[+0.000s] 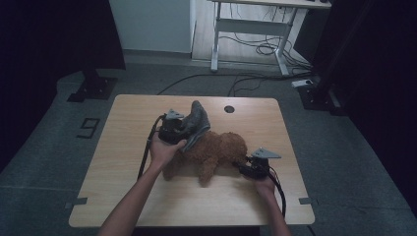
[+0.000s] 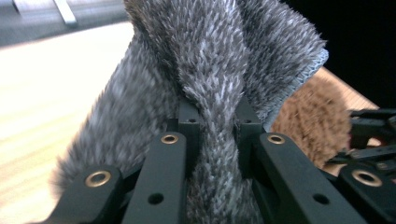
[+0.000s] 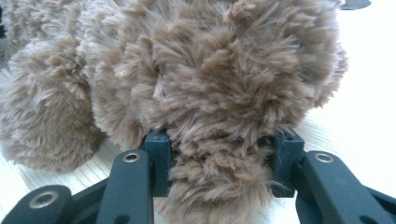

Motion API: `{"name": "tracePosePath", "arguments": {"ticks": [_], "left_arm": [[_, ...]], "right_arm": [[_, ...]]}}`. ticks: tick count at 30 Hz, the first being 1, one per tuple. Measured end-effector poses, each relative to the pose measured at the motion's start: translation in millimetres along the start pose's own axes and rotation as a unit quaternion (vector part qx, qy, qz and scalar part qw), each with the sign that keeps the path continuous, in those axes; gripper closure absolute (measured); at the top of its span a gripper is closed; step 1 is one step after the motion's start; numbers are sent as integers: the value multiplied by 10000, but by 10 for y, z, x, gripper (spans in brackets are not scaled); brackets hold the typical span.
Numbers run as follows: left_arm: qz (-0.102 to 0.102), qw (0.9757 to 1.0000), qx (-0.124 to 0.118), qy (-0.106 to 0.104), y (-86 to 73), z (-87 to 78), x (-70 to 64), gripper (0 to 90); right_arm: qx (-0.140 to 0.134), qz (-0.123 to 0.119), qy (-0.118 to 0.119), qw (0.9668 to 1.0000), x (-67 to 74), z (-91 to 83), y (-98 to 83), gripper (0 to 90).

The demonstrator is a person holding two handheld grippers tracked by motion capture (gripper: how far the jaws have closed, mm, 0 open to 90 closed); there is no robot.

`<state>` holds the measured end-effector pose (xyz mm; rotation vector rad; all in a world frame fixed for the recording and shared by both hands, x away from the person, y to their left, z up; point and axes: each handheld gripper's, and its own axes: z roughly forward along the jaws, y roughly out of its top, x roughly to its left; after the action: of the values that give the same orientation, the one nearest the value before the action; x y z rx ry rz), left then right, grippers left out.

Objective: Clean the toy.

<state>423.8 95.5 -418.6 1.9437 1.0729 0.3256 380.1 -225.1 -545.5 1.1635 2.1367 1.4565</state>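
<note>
My high view looks forward and down over the whole table (image 1: 147,196) from my near edge. My left gripper view sits right against the grey cloth (image 2: 210,70), facing the brown plush toy (image 2: 313,116). My right gripper view presses close on that toy (image 3: 224,79); all three views share it.

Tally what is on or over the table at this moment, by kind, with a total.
Brown plush toy: 1
Grey fuzzy cloth: 1
Handheld gripper: 2, the left gripper pinching the cloth, the right gripper around a part of the toy
Total: 4
</note>
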Motion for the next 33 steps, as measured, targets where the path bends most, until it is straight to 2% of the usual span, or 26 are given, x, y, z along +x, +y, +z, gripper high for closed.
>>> {"name": "tracePosePath", "arguments": {"ticks": [3,5,8,13,16,19,22,25,26,28,29,31,33], "left_arm": [[23,9997,214,60,-74,111,28,781],[-5,9996,271,37,-138,143,43,781],[-36,9997,237,-37,-263,147,40,783],[99,9998,133,-144,-462,96,-18,786],[131,9997,69,-199,-545,64,-54,787],[194,9995,34,-258,-637,29,-98,787],[294,9990,67,-339,-712,-19,-120,788],[265,9989,54,-395,-762,-47,-135,788],[287,9988,55,-396,-775,-51,-142,788],[310,9988,51,-388,-793,-56,-158,788],[300,9987,52,-401,-801,-60,-169,787],[297,9986,70,-433,-800,-71,-179,787],[297,9985,94,-442,-793,-80,-190,786]], "right_arm": [[2,-3,22,10000,1,-17,7,510],[-22,-26,-13,10000,2,-35,15,460],[-13,91,-17,10000,0,-73,21,379],[41,173,114,9998,-17,-202,62,275],[-219,349,278,9988,-41,-322,129,218],[-374,362,223,9984,-4,-383,222,156],[-343,382,161,9986,51,-333,270,130],[-76,313,166,9993,118,-183,275,79],[23,270,100,9996,141,-135,267,58],[118,216,-99,9996,166,-70,239,79],[130,249,-119,9995,162,-58,226,104],[71,343,-83,9994,131,-49,190,137],[56,309,-11,9995,108,-56,163,188]]}}
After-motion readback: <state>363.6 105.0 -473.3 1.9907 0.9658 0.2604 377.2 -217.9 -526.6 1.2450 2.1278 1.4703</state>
